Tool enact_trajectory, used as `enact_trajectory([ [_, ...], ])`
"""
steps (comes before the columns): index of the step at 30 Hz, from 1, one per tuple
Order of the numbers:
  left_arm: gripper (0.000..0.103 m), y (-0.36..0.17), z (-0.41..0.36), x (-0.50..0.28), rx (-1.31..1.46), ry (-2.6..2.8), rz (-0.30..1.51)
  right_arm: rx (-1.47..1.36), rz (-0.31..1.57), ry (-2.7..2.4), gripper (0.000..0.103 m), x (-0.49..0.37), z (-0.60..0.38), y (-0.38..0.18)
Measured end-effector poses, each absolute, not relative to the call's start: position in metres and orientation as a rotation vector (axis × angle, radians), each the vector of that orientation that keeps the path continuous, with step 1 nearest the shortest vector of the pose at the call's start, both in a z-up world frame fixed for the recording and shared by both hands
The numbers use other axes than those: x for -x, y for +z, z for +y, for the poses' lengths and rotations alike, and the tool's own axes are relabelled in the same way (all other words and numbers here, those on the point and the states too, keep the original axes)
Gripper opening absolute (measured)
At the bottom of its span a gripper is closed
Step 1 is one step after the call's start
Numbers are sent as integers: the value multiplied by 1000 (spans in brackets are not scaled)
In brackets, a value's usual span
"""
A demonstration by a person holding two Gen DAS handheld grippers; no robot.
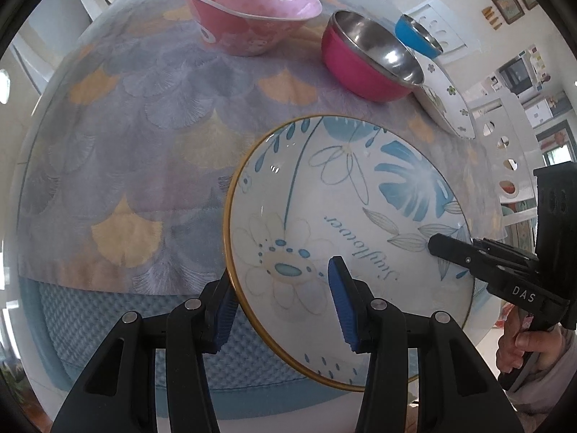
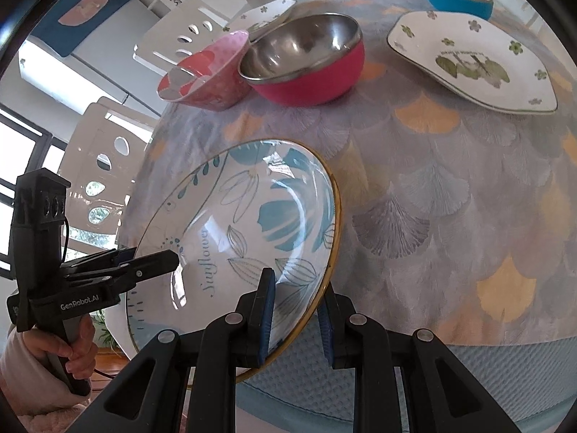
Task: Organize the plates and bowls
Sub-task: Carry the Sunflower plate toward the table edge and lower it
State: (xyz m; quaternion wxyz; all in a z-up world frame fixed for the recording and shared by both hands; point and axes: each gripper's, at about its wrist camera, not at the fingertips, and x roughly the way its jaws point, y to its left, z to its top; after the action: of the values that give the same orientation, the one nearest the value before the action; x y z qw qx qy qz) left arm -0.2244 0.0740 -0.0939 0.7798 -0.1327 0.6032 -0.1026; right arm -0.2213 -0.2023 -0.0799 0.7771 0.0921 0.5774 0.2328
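Left gripper [image 1: 285,303]: we clamp its blue pads over the near rim of the round white plate with blue flowers and a gold edge [image 1: 346,216].
Right gripper [image 2: 294,315]: we pinch the same plate's opposite rim [image 2: 333,238].
Plate position: tilted, near edge past the table; underside hidden from us.
Beyond: pink dotted bowl [image 1: 249,11], magenta steel-lined bowl [image 1: 368,61], blue steel-lined bowl [image 1: 418,34] partly hidden, white green-flowered plate [image 2: 472,59].
Surface: grey fan-patterned tablecloth [image 1: 144,137].
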Motion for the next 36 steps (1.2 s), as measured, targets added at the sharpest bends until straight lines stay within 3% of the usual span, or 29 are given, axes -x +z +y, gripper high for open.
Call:
enact_trajectory([
  [27,46,-105,53,226,83,-204,1381,-155,1345,379,27,226,-185,-99],
  [30,48,-106,46,223,71,-207,1388,-155,1347,379,31,226,-182,-100],
  [34,52,-107,39,218,55,-217,1402,-141,1348,406,50,225,-173,-100],
  [36,52,-106,35,216,34,-205,1425,-91,1350,413,55,226,-166,-100],
])
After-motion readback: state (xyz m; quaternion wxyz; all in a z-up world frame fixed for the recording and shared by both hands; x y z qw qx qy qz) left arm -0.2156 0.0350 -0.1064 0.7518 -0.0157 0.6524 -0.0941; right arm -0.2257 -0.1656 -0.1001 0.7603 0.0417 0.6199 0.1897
